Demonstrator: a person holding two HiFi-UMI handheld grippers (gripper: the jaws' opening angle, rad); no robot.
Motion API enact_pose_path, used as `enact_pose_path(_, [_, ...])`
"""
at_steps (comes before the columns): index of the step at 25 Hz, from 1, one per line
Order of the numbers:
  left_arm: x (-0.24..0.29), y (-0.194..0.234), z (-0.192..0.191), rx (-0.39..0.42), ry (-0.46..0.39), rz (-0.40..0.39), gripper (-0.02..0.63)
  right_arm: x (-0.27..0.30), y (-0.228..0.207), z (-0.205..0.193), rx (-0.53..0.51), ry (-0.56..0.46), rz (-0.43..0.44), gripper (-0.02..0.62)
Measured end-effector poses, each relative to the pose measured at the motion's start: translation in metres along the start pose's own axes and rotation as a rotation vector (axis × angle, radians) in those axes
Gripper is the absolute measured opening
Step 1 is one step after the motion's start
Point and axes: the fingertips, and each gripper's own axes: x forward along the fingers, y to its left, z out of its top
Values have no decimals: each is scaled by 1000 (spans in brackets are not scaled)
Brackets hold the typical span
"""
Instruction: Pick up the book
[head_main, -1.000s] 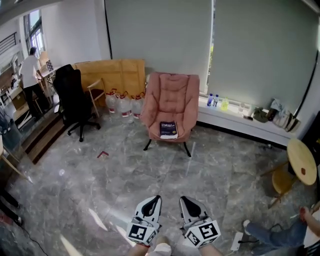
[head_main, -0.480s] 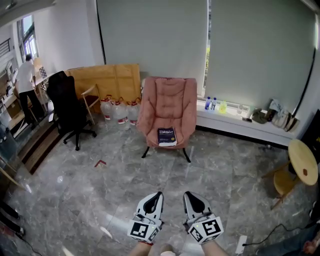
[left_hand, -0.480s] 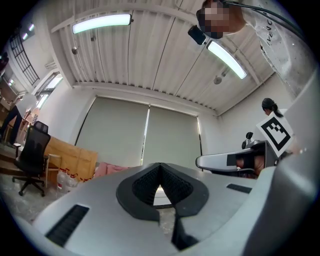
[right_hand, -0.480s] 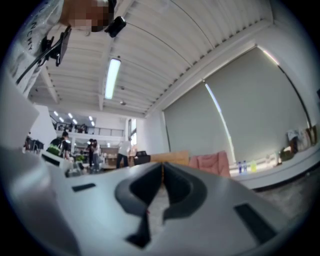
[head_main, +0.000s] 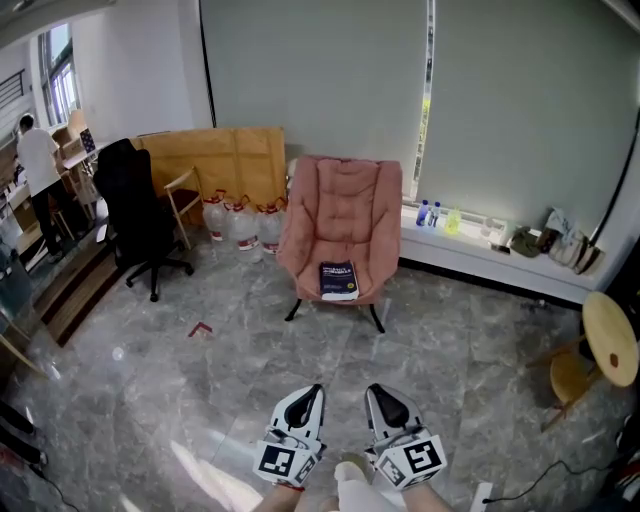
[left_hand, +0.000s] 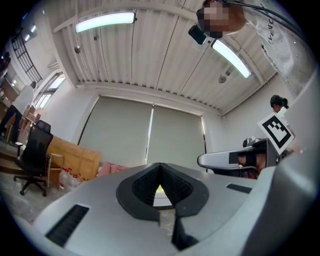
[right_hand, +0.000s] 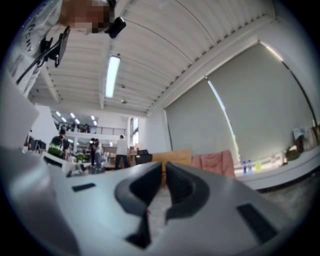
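The book (head_main: 338, 280) lies flat on the seat of the pink armchair (head_main: 345, 195), at 12 o'clock from both tools and well apart from them. The left hand-held gripper (head_main: 311, 395) and the right hand-held gripper (head_main: 373, 393) are side by side at 6 o'clock, each with its jaws together and empty.

One book (head_main: 338, 280), one pink armchair (head_main: 342, 215), one black office chair (head_main: 138, 212), three water jugs (head_main: 241, 222).

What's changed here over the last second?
The view has edged toward the chair and book; the seated person at lower right has left the frame. Nothing grasped or released. Both the left claw and right claw stay shut and empty; the book still lies on the chair.
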Motion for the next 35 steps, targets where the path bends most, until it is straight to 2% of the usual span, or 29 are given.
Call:
enact_pose_path(7, [29, 32, -9, 3, 3, 43, 14, 43, -21, -8, 20, 10, 24, 14])
enact_pose_path(16, [82, 72, -20, 3, 5, 58, 14, 102, -52, -12, 19, 19, 38, 14])
enact_pose_path(29, [152, 104, -41, -7, 22, 66, 14, 164, -103, -17, -10, 40, 27, 14])
enact_pose_path(35, [174, 114, -47, 1, 29, 82, 14, 187, -112, -20, -19, 45, 68, 14])
